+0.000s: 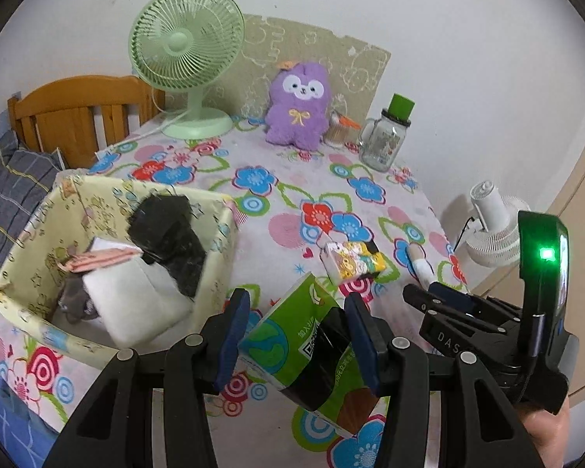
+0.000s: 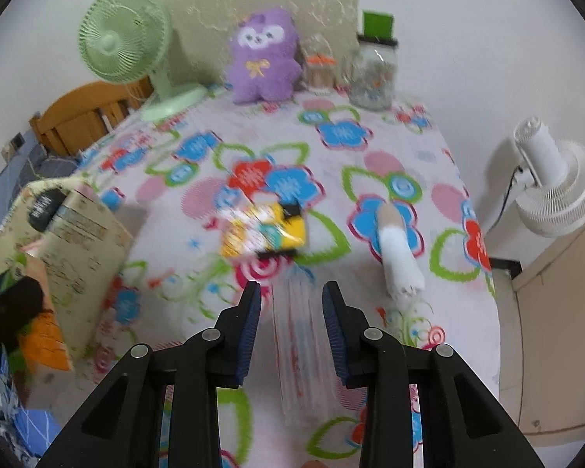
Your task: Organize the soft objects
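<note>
My left gripper [image 1: 296, 304] is shut on a green tissue pack [image 1: 288, 335], held tilted above the flowered tablecloth [image 1: 277, 241] beside the pale yellow box [image 1: 224, 210]. The box holds a black cloth [image 1: 167, 230], a white foam block [image 1: 136, 304] and a pink striped item. My right gripper [image 2: 291, 292] is shut on a clear striped pack [image 2: 304, 355]; the picture is blurred. It shows at the right in the left wrist view as the right gripper [image 1: 429, 292]. A yellow tissue pack [image 2: 265, 230] and a white roll [image 2: 397, 261] lie just beyond. A purple plush [image 1: 296, 105] sits at the back.
A green fan [image 1: 187, 46], a small orange-lidded jar [image 1: 337, 132] and a glass jar with a green lid [image 1: 384, 136] stand along the back wall. A white fan [image 2: 550, 187] stands off the table's right edge. A wooden headboard [image 1: 82, 109] and bedding lie left.
</note>
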`<action>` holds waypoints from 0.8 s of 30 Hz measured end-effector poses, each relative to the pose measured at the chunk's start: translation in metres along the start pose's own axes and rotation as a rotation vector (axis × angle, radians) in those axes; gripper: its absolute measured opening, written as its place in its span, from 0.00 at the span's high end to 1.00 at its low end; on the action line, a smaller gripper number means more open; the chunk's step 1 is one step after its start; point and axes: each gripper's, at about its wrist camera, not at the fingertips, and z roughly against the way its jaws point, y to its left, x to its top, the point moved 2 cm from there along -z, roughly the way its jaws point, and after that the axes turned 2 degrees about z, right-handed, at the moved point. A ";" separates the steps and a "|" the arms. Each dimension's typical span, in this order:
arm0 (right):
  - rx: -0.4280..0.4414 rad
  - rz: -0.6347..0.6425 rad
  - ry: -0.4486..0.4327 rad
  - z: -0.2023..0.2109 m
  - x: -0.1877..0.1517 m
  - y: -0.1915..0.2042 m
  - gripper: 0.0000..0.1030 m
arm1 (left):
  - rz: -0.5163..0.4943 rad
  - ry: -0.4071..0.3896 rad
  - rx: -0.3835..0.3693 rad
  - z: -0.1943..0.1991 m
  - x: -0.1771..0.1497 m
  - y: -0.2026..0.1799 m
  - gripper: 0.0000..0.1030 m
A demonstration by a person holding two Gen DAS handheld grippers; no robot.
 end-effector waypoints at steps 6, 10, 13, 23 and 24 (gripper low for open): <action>0.012 0.033 -0.049 0.015 0.019 0.025 0.65 | 0.009 -0.038 0.005 0.014 0.013 0.013 0.50; 0.020 0.047 -0.057 0.018 0.025 0.038 0.65 | 0.026 -0.059 0.008 0.023 0.018 0.026 0.50; 0.028 0.057 -0.059 0.020 0.027 0.046 0.65 | 0.041 -0.069 0.009 0.028 0.020 0.034 0.50; 0.039 0.095 -0.077 0.027 0.036 0.071 0.65 | 0.073 -0.111 0.035 0.042 0.035 0.064 0.50; 0.038 0.099 -0.078 0.027 0.036 0.073 0.65 | 0.079 -0.118 0.045 0.042 0.039 0.070 0.50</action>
